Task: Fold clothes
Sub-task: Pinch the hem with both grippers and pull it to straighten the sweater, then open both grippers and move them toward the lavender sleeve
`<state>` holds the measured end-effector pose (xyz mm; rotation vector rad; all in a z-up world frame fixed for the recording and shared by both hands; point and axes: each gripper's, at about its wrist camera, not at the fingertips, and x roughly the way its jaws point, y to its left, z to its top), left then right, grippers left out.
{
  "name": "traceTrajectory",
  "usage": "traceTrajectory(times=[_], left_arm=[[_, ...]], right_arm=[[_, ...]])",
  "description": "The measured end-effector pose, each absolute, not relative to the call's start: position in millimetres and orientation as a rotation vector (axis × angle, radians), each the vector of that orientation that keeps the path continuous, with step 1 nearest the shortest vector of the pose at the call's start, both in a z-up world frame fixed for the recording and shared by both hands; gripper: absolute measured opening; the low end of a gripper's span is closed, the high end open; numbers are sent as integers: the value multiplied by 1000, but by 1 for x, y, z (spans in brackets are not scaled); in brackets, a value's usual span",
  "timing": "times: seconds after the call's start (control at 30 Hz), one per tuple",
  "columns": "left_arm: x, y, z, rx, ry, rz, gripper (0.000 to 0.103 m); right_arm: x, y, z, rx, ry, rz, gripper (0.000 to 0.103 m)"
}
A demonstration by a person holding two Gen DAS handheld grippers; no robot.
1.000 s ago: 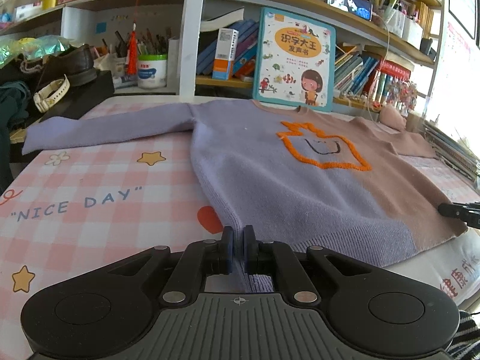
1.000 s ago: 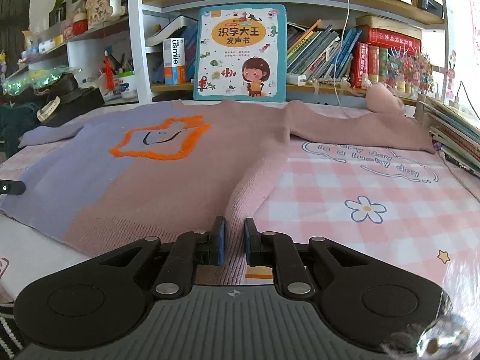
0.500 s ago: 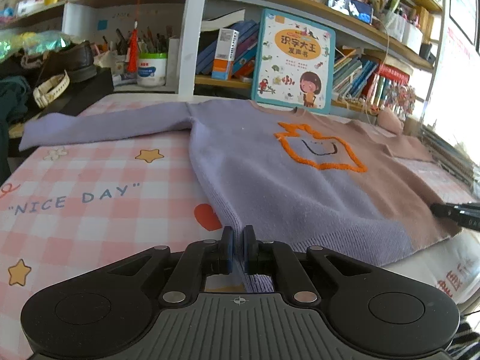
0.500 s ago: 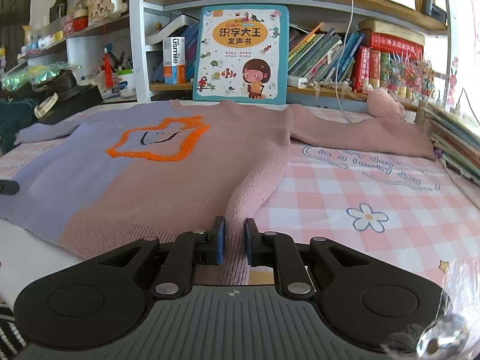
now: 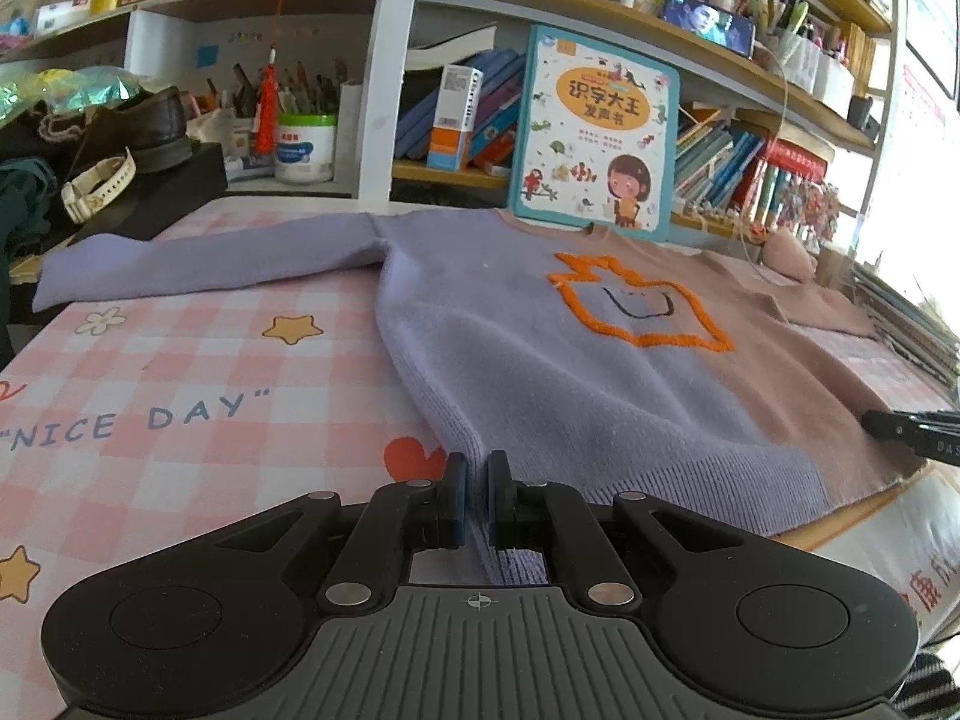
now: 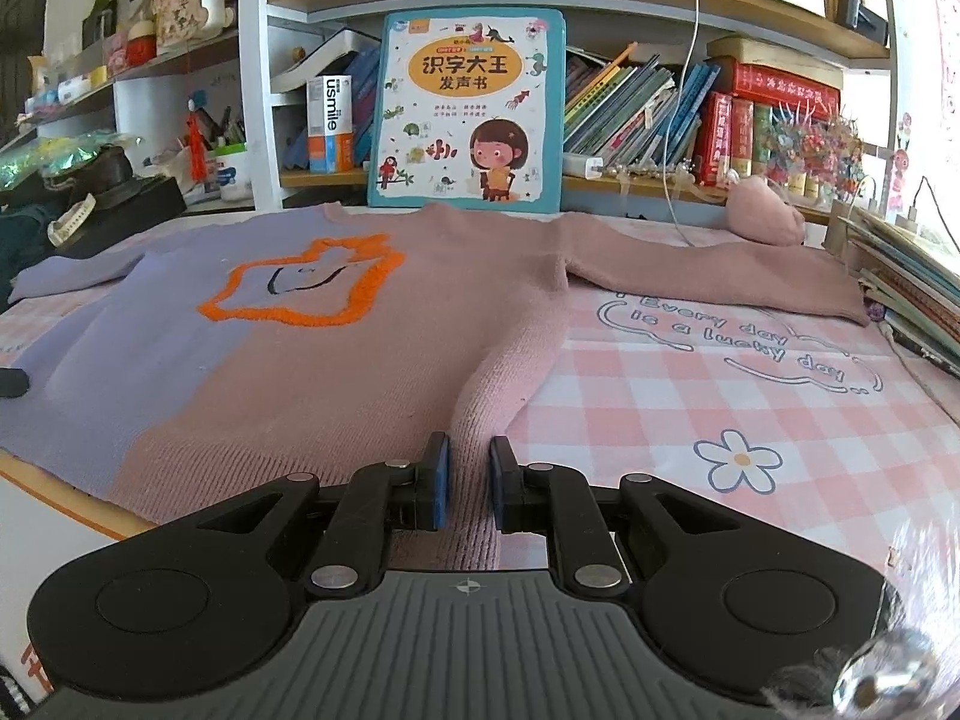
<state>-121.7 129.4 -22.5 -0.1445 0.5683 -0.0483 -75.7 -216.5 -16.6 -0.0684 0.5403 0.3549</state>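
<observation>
Left wrist view: the left claw [image 5: 477, 495] pinches the ribbed hem corner of the lilac-and-pink knitted sweater [image 5: 540, 372] lying flat on the pink checked worktop [image 5: 180, 396]. The right claw [image 6: 467, 483] grips the pink hem corner; a white tub [image 5: 305, 147] on the shelf holds pens.

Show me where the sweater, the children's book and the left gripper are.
sweater [image 5: 528, 372]: left wrist view, purple front.
children's book [image 6: 468, 102]: right wrist view, cover.
left gripper [image 5: 475, 498]: left wrist view, between fingertips.

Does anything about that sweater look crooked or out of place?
Mostly it lies flat, but the sweater is not quite tidy. Its pink sleeve ends against the stacked books, and its bottom hem hangs past the table edge. Both bottom corners are pinched up in ridges by the left gripper and right gripper.
</observation>
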Motion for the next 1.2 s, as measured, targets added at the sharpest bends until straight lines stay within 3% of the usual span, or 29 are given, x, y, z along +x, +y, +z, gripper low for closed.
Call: traceTrajectory(times=[0.5, 0.7, 0.8, 0.87, 1.2], left_arm=[[-115, 130, -25, -152, 550, -37, 6], [-122, 131, -25, -143, 546, -22, 12], [-128, 132, -24, -134, 541, -19, 26], [-133, 133, -23, -126, 535, -11, 47], [-147, 137, -3, -113, 456, 35, 84]], right_arm=[[-62, -214, -16, -57, 558, 366, 15], [-63, -215, -16, -56, 556, 351, 16], [-64, -217, -16, -43, 557, 325, 29], [-64, -220, -15, -27, 563, 319, 49], [-74, -209, -10, -99, 496, 321, 74]])
